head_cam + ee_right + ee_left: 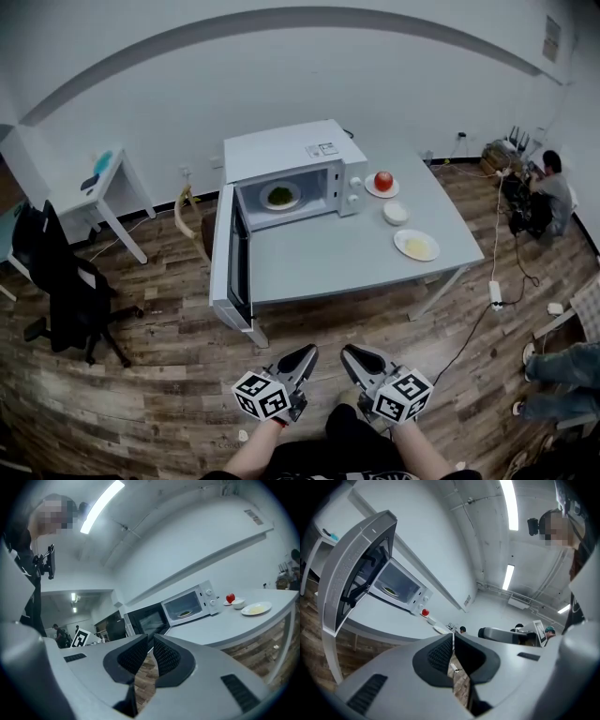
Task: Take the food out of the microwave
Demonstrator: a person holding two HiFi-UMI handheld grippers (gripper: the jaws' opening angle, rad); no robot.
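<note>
Ahead of both claws and well apart from them, we see the microwave (319,155) standing on the grey table (347,258), its door (228,258) swung wide open. Our left claw (302,356) has its jaws pressed together on nothing. Just to its right, our right claw (352,356) is likewise closed and empty. Far beyond the tips, inside the oven's cavity, sits the plate of green food (279,196), untouched.
</note>
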